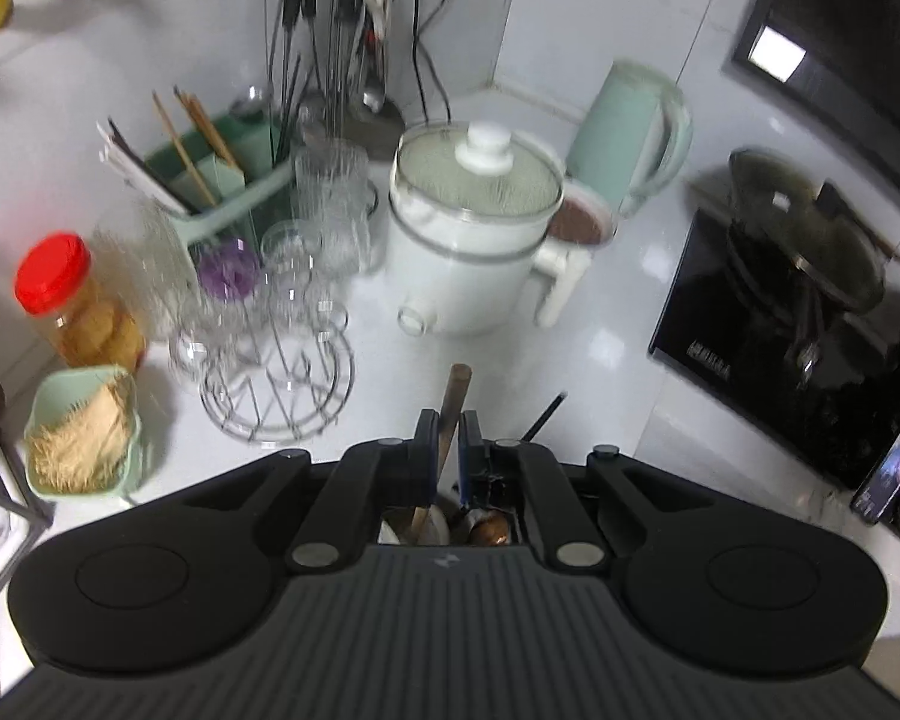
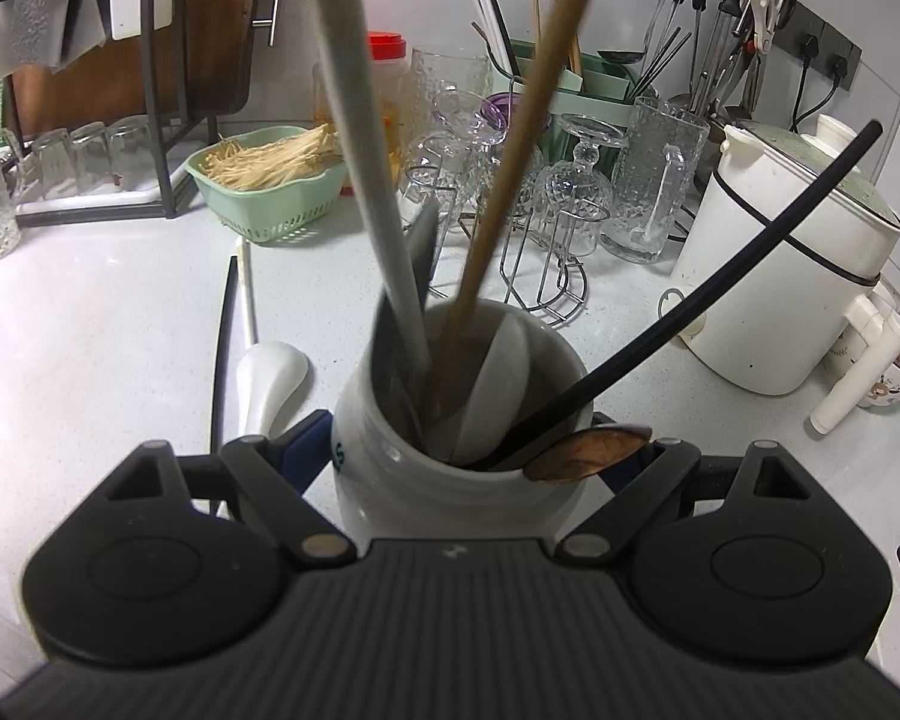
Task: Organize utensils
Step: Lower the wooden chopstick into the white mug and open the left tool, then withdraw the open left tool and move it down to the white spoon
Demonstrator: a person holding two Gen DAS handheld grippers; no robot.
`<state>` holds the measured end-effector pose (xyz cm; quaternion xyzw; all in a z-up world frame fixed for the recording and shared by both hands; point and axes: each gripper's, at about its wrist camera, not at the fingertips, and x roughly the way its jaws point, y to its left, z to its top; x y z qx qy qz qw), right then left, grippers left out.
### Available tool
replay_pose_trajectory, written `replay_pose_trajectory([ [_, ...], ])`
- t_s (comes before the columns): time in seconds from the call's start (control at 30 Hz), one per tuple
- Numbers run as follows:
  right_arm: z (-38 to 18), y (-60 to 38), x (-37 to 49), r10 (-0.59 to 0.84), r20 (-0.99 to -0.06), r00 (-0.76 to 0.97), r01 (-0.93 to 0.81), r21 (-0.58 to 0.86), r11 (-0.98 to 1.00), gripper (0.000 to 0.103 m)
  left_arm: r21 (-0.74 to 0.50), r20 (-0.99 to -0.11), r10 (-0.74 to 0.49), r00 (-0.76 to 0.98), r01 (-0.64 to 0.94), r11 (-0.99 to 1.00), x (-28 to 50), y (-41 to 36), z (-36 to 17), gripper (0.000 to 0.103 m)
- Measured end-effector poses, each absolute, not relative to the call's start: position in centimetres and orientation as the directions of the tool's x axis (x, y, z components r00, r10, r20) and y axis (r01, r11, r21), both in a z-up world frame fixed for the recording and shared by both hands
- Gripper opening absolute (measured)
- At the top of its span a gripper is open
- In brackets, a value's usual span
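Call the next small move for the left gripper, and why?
Probably open the left gripper to release the wooden handle: its lower end already sits inside the white jar, which the right gripper clamps steady on the counter.

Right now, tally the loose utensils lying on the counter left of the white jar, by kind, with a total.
Chopsticks: 2 (one black, one white)
Spoon: 1 (white)
Total: 3
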<state>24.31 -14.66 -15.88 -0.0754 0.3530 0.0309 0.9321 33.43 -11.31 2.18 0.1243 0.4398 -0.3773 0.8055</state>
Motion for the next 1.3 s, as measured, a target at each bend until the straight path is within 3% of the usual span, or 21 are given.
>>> replay_pose_trajectory([
  [0.23, -15.9, -14.8, 24.3, 0.008, -0.661, 0.750, -0.115, -0.118, 0.986, 0.092, -0.116, -0.835, -0.453, 0.313, 0.705, 0.700, 33.4, -11.9, -0.6, 0.007],
  [0.67, -15.8, -14.7, 24.4, 0.008, -0.666, 0.746, -0.118, -0.121, 0.986, 0.092, -0.129, -0.863, -0.415, 0.289, 0.667, 0.734, 34.1, -12.6, -0.6, 0.008],
  [0.7, -15.8, -14.7, 24.4, 0.008, -0.666, 0.746, -0.118, -0.120, 0.986, 0.092, -0.125, -0.862, -0.412, 0.294, 0.665, 0.736, 34.1, -12.5, -0.4, 0.017],
  [0.73, -15.8, -14.7, 24.4, 0.008, -0.666, 0.746, -0.118, -0.120, 0.986, 0.092, -0.125, -0.859, -0.414, 0.302, 0.661, 0.740, 34.0, -12.4, -0.2, 0.035],
  [0.8, -15.8, -14.7, 24.4, 0.009, -0.665, 0.747, -0.117, -0.119, 0.986, 0.092, -0.122, -0.838, -0.431, 0.334, 0.655, 0.746, 33.7, -11.8, 0.7, 0.053],
  [1.3, -15.8, -14.7, 24.4, 0.008, -0.664, 0.748, -0.110, -0.112, 0.988, 0.091, -0.155, -0.730, -0.483, 0.485, 0.570, 0.807, 31.0, -6.4, 5.2, 0.055],
])
